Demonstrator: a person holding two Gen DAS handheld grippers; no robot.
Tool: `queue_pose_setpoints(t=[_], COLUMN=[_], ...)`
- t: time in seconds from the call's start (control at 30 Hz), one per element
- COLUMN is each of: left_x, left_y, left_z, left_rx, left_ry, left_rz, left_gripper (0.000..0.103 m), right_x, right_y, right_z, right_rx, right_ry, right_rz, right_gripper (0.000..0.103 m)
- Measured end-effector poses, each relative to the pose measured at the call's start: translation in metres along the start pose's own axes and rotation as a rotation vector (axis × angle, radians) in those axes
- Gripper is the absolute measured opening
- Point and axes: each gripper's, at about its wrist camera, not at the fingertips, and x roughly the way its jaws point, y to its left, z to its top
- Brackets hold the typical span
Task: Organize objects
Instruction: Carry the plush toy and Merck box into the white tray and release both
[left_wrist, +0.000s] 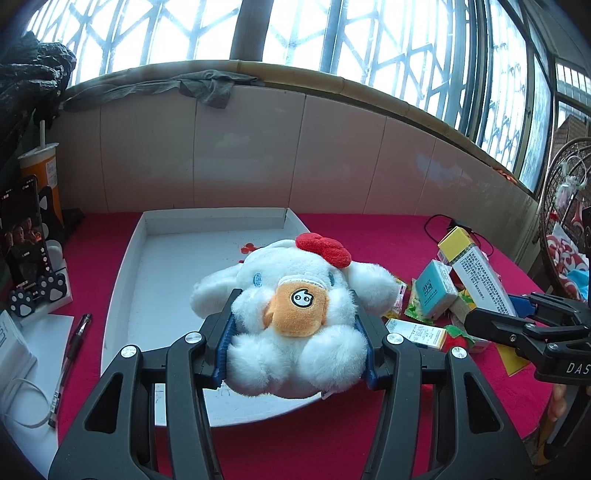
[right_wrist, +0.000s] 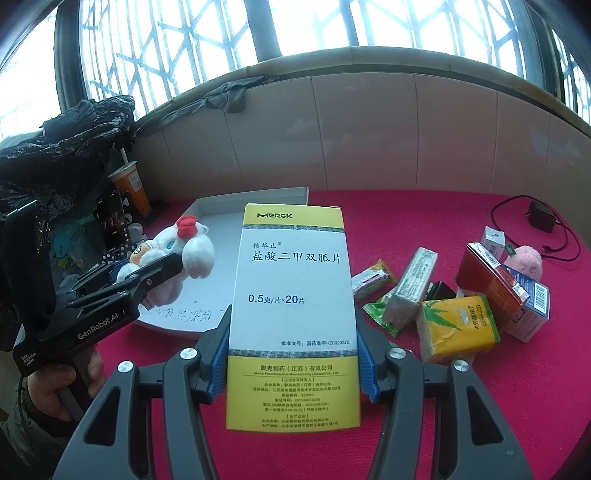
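My left gripper (left_wrist: 293, 306) is shut on a white plush toy (left_wrist: 291, 295) with a red bow and an orange patch. It holds the toy above the near right part of a shallow white tray (left_wrist: 155, 266) on the red tablecloth. My right gripper (right_wrist: 293, 321) is shut on a tall white and yellow medicine box (right_wrist: 293, 288), upright between the blue pads and above the cloth. The right wrist view shows the plush toy (right_wrist: 184, 247) in the left gripper (right_wrist: 162, 269) over the tray (right_wrist: 221, 206). The left wrist view shows the medicine box (left_wrist: 476, 273) at the right.
A pile of small boxes and packets lies on the right: an orange tissue pack (right_wrist: 458, 328), a red box (right_wrist: 491, 284), a pink plush ball (right_wrist: 524, 262). A charger with cable (right_wrist: 541, 218) lies behind. At the left stand a phone (left_wrist: 26, 236), a drink cup (left_wrist: 40, 166) and a pen (left_wrist: 70, 354).
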Motion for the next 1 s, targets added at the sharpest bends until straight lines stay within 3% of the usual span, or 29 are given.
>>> queue_pose_setpoints(t=[0.4, 0.77, 1.0], left_x=[0.005, 0.032, 0.052], left_y=[0.036, 0.063, 0.077], left_z=[0.02, 0.034, 0.046], left_rx=[-0.016, -0.024, -0.04], left_ry=[-0.025, 0.003, 0.037], left_rz=[0.093, 0.182, 0.197], left_gripper=[0.053, 0.053, 0.053], right_x=[0.025, 0.052, 0.075], right_y=[0.02, 0.038, 0.051], right_z=[0.019, 0.047, 0.068], right_rx=[-0.031, -0.071, -0.075], right_ry=[0.018, 0.031, 0.058], right_rz=[0.009, 0.008, 0.023], right_gripper=[0.056, 0.056, 0.056])
